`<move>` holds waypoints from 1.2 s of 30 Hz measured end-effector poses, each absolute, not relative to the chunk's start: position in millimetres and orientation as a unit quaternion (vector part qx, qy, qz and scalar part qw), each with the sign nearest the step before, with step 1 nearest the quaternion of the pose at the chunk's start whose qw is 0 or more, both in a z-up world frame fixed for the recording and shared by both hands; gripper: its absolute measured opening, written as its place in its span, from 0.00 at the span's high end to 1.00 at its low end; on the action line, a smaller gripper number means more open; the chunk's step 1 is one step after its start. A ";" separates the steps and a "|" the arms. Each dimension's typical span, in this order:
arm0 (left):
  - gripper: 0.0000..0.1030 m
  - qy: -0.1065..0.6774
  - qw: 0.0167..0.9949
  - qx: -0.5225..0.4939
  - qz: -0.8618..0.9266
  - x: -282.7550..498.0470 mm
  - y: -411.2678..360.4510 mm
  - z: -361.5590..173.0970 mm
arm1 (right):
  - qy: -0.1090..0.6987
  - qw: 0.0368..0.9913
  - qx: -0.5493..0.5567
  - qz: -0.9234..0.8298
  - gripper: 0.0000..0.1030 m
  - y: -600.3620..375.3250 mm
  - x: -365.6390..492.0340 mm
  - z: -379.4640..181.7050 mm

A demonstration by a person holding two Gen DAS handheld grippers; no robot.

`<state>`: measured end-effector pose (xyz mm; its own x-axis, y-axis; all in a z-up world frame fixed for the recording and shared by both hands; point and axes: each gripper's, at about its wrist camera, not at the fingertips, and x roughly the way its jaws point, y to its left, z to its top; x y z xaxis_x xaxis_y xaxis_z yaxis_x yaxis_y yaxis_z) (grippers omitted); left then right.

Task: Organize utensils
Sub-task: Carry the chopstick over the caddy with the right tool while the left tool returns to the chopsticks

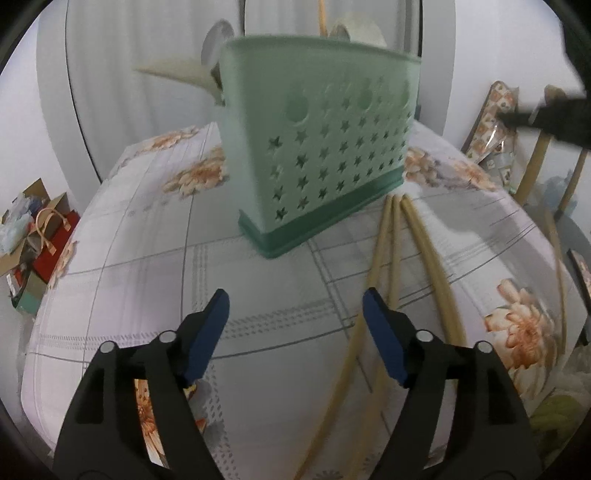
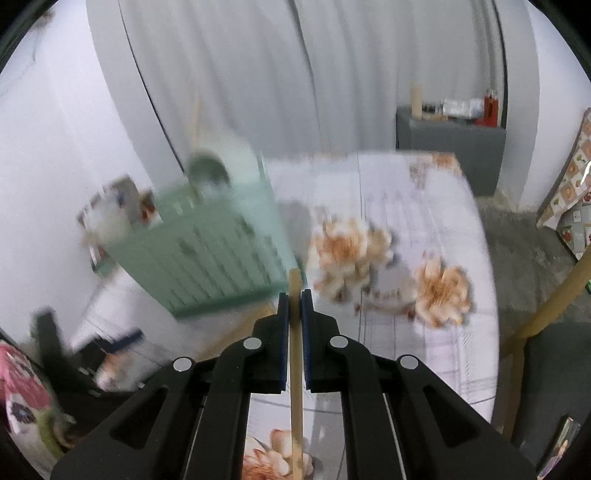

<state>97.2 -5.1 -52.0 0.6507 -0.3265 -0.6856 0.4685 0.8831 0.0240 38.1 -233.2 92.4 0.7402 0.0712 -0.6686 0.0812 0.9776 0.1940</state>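
A mint-green utensil holder (image 1: 321, 140) with star-shaped holes stands upright on the floral tablecloth (image 1: 147, 229). White spoons (image 1: 218, 44) and a wooden stick (image 1: 323, 18) poke out of its top. Several wooden chopsticks (image 1: 428, 243) lie on the cloth right of the holder, running toward me. My left gripper (image 1: 295, 299) hangs open above the cloth in front of the holder, nothing between its fingers; one chopstick passes under the right finger. My right gripper (image 2: 294, 295) is shut on a wooden chopstick (image 2: 295, 369), beside the blurred holder (image 2: 214, 251).
A wooden chair (image 1: 535, 166) with a patterned cushion (image 1: 495, 122) stands past the table's right edge. Boxes and bags (image 1: 33, 236) sit on the floor at the left. A grey cabinet (image 2: 450, 147) with bottles stands behind the table, against white curtains.
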 end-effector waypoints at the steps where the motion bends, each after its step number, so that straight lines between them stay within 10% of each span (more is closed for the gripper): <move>1: 0.28 0.358 0.902 0.101 -0.218 97.4 -4.5 -53.1 | 0.345 0.933 0.107 -0.002 0.94 -233.1 34.1 103.3; 26: 0.17 0.387 0.897 0.079 -0.196 108.2 2.5 -60.8 | 0.120 0.979 0.093 0.136 0.94 -187.0 73.8 278.1; 36: 0.17 0.389 0.898 0.076 -0.192 108.1 2.6 -60.4 | 0.115 0.983 0.073 0.121 0.94 -155.0 129.2 255.9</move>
